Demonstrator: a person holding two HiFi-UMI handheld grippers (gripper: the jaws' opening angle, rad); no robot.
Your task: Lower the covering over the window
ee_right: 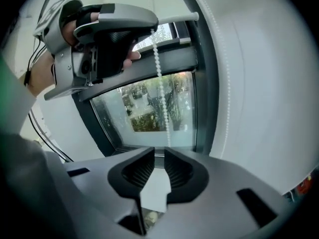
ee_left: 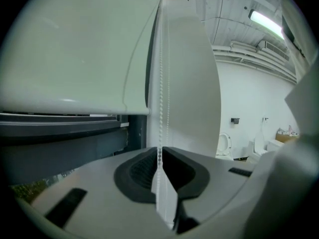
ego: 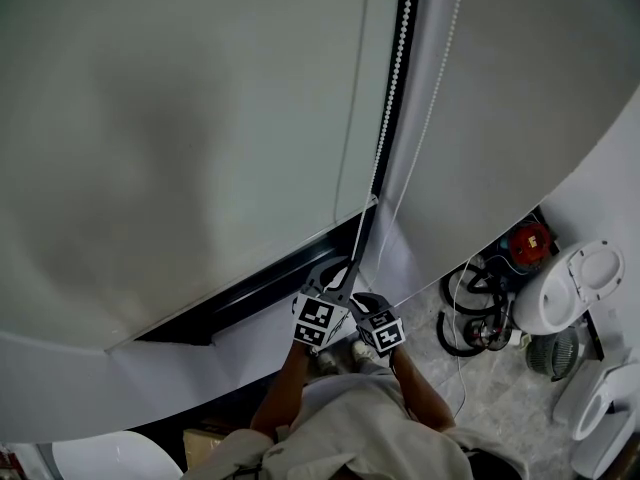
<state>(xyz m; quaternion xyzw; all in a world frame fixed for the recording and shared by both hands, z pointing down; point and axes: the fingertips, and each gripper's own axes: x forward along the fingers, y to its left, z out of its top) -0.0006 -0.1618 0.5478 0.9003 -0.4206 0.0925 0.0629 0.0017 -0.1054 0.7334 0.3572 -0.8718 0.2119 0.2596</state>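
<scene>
Jaws of the left gripper [ee_left: 159,156] clamp the bead chain [ee_left: 160,108]; those of the right gripper [ee_right: 158,159] stand slightly apart, gripping nothing.

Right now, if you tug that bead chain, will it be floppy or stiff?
Probably floppy: the bead chain bends in a slack curve as it hangs. Probably light too, since its beads look tiny. Round, smooth beads might slip a little, though the left gripper is shut on it.

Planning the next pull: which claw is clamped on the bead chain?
The left claw: its jaws are shut on the bead chain. The right claw has its jaws apart, gripping nothing.
</scene>
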